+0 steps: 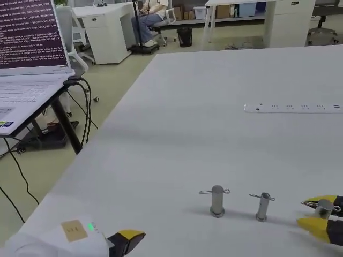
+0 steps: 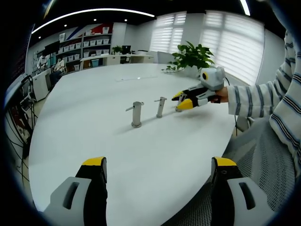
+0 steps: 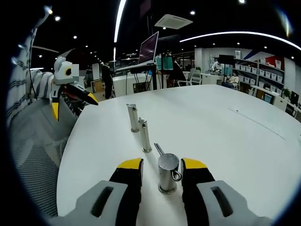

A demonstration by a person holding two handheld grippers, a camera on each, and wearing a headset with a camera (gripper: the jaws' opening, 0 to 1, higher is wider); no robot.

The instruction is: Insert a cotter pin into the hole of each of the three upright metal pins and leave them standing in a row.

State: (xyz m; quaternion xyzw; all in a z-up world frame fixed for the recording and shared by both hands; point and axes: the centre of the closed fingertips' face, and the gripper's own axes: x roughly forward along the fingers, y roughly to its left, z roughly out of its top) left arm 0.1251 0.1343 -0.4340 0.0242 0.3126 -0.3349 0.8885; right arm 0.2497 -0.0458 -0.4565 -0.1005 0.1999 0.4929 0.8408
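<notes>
Main risk is at the right gripper [image 3: 161, 165]. Its jaws sit apart either side of the third metal pin [image 3: 168, 174], w/ a visible gap on one side and near-contact on the other. If I back out crooked, a jaw tip could snag the cotter pin [image 3: 176, 175] loop and drag it out, or tip the pin over. The pins look tall on small bases, so I'd judge they topple easily, and the middle pin [image 1: 262, 206] is near enough to get hit. Best to pull straight back, slow. The left gripper [image 2: 160, 162] hangs at near left, jaws wide apart, nothing b/w them, well apart from the row, so low risk there.

Task things: three grey steel pins stand upright in a row running left to right on the white table [image 1: 214, 107], towards its near edge. Left pin [image 1: 217, 201] and middle pin each carry a thin wire cotter [image 1: 214, 191] crosswise thru the top. The third, at the right end, has its cotter thru too, loop one side, tail the other. How fully it's seated I can't tell.
</notes>
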